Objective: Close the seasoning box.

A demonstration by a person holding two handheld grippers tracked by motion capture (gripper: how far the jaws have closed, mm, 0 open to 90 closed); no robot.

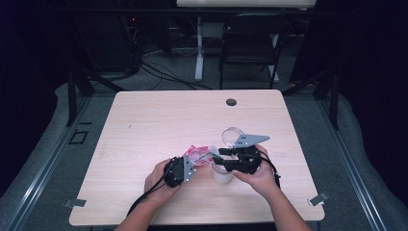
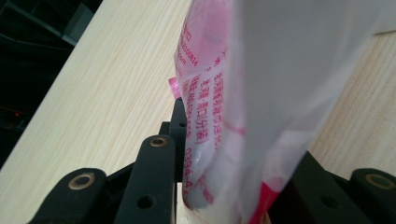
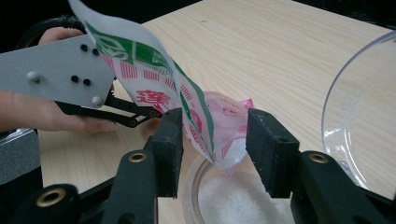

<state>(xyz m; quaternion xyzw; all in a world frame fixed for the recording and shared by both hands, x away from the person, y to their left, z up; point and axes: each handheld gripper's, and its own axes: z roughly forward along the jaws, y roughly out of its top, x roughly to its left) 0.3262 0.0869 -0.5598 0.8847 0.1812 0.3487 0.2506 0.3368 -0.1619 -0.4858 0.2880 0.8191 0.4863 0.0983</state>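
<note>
The left gripper (image 1: 191, 165) is clamped on a pink-printed plastic pouch (image 3: 187, 105), whose lower corner hangs between the spread jaws of the right gripper (image 3: 214, 140), untouched by either pad. Just below those jaws stands a round jar (image 3: 233, 198) of white granules, and a clear lid (image 3: 359, 116) lies beside them.

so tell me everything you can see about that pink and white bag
The bag is a thin, glossy plastic pouch, white with pink-red print and characters, plus green stripes on one face. It looks partly full, bulging with something white. It hangs tilted over the open jar of white grains, its low corner just above them. The left gripper clamps its other end. The right gripper stands open around the low corner; whether its left pad touches the film I cannot tell.
</note>
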